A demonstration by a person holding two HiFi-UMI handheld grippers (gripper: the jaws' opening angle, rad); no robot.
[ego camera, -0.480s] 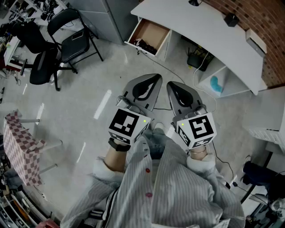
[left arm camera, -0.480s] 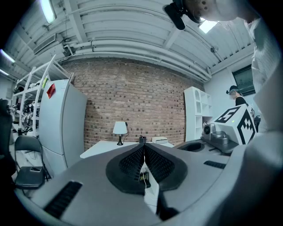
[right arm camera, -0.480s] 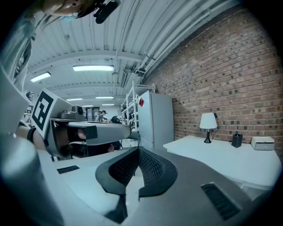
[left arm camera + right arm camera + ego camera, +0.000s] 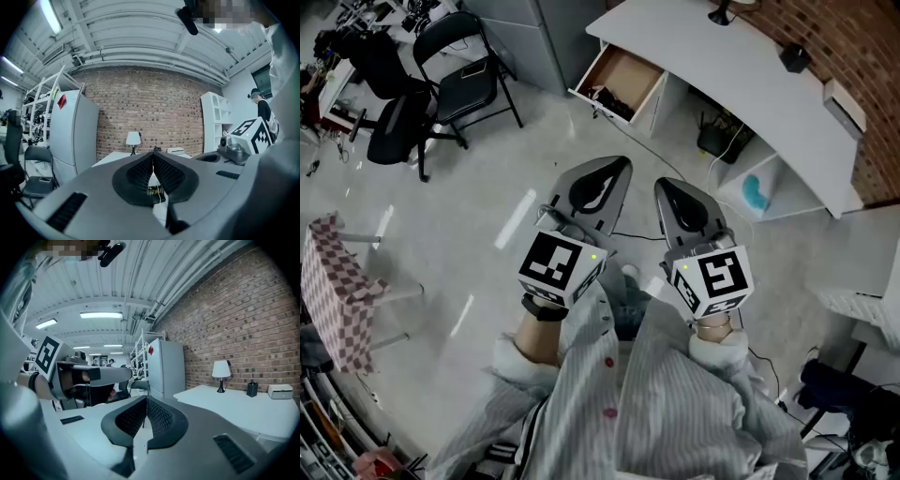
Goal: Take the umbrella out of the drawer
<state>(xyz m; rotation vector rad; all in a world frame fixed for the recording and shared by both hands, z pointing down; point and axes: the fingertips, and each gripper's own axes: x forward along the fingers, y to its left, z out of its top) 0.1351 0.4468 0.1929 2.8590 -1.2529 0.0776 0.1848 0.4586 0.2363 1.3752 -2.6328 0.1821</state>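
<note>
Across the floor, the desk's wooden drawer (image 4: 622,78) stands pulled open. Dark things lie at its near end; I cannot make out the umbrella among them. My left gripper (image 4: 619,163) and right gripper (image 4: 665,185) are held side by side in front of the person's body, well short of the drawer. Both point towards the white desk (image 4: 741,70). The left gripper (image 4: 153,153) is shut with nothing between its pads. My right gripper (image 4: 146,398) is shut and empty too.
A black folding chair (image 4: 464,75) and an office chair (image 4: 394,131) stand at the far left. A checked cloth (image 4: 337,291) hangs at the left edge. A lamp (image 4: 133,138) and a small box (image 4: 280,391) stand on the desk. A blue thing (image 4: 757,192) sits in the shelf below.
The head view has shifted slightly. Both grippers remain shut, side by side, in about the same place.
</note>
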